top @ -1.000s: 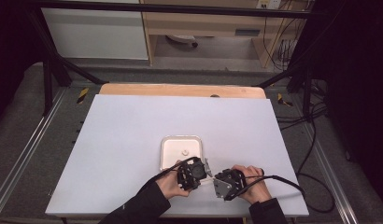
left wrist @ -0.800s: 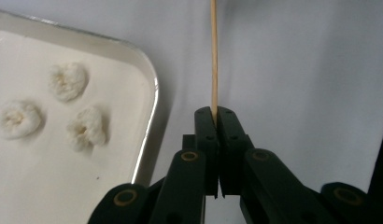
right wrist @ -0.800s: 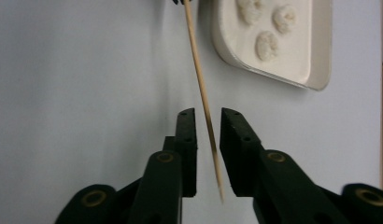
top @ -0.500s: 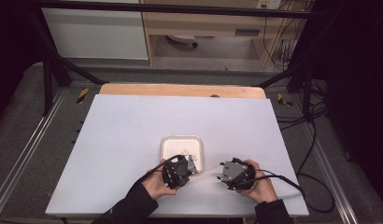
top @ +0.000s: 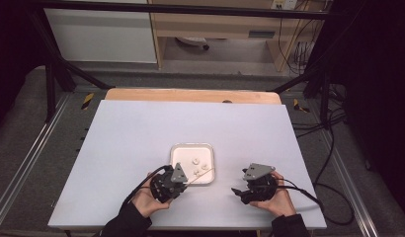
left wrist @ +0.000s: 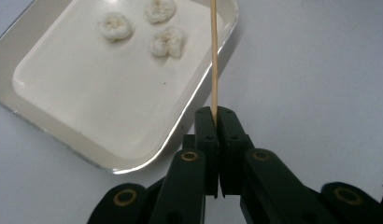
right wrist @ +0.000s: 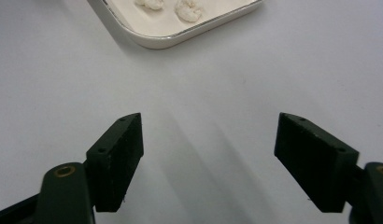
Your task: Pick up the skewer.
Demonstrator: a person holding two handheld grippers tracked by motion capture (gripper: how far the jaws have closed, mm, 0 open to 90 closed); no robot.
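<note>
Skewer [left wrist: 214,56], thin smooth wood, lies over glossy rounded-square tray [left wrist: 63,112].

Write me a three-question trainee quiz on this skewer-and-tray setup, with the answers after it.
1. True or false: the left hand-held gripper is shut on the wooden skewer.
2. How many white food pieces lie in the tray?
3. Multiple choice: the right hand-held gripper is A) shut on a food piece, B) open with nothing between its jaws, C) shut on the tray's rim.

Key
1. True: its jaws pinch the skewer's lower end, and the stick reaches up over the tray's edge.
2. Three, grouped near one corner.
3. B: its jaws have just been opening over the bare table.
</note>
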